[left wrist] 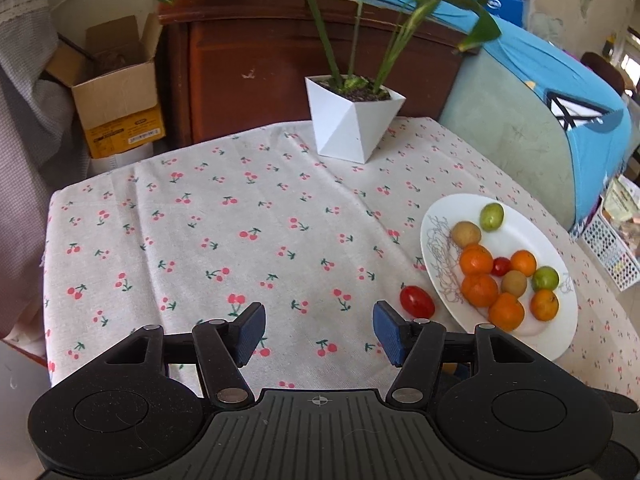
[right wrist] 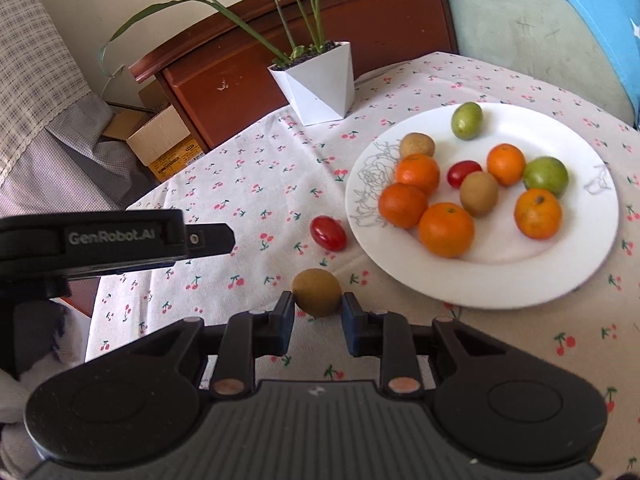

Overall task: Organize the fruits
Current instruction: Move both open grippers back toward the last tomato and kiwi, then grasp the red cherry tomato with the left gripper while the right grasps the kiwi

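A white plate [left wrist: 532, 220] [right wrist: 568, 264] on the cherry-print cloth holds several oranges, two brown kiwis, two green fruits and a small red tomato. A red tomato [left wrist: 417, 301] [right wrist: 328, 233] lies on the cloth just left of the plate. My left gripper [left wrist: 319, 330] is open and empty, low over the cloth, with the tomato just beyond its right finger. My right gripper [right wrist: 317, 312] is shut on a brown kiwi [right wrist: 317, 292], at the cloth in front of the plate. The left gripper's body [right wrist: 100, 240] shows at the left of the right wrist view.
A white angular plant pot [left wrist: 352, 120] [right wrist: 320, 80] stands at the back of the table. Behind it is a dark wooden cabinet [left wrist: 280, 60]. A cardboard box [left wrist: 116, 88] sits at the back left, a blue-covered chair [left wrist: 540, 120] at the right.
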The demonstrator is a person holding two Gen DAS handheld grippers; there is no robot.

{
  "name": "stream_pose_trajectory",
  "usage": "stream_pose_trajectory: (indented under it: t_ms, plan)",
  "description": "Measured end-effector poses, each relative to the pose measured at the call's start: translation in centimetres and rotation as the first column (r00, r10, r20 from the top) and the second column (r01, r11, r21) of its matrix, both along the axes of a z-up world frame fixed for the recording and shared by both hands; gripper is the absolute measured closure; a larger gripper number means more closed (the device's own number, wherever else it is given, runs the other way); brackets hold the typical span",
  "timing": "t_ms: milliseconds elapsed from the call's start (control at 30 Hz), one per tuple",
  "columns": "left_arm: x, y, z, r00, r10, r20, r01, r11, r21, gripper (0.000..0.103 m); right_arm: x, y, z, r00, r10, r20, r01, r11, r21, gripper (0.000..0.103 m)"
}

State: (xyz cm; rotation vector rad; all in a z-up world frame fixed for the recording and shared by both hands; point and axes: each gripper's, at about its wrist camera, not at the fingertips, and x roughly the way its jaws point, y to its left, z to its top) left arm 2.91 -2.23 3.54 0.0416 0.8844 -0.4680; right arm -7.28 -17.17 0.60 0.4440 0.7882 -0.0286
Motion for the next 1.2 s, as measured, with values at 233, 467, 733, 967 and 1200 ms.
stream_pose_trajectory:
  t_ms: [233,467,733,967,1200]
  plan:
    - [-0.8,-2.3,-1.6,0.989,-0.135,0.059,0.133,0.99,0.038,0.045,-3.0,-1.5,0.0,0.997,-0.069,-0.021,0.069,0.997,0.028,0.079]
    - [-0.5,-3.9,-2.5,0.97,-0.225,0.09,0.223,0.974,0.034,0.046,-3.1,-2.8,0.0,0.992,-0.125,-0.021,0.126,0.991,0.047,0.079]
    - [-0.2,-5.2,-3.4,0.931,-0.337,0.138,0.332,0.941,0.062,0.046,-3.3,-3.3,-0.1,0.989,-0.144,-0.022,0.145,0.986,0.079,0.078]
    - [0.1,-5.8,-3.8,0.891,-0.421,0.171,0.412,0.907,0.087,0.052,-3.4,-3.4,-0.2,0.989,-0.148,-0.021,0.149,0.985,0.087,0.078]
    - [0.1,-5.8,-3.8,0.869,-0.459,0.186,0.453,0.888,0.075,0.069,-3.3,-3.4,-0.2,0.988,-0.153,-0.017,0.154,0.984,0.089,0.077]
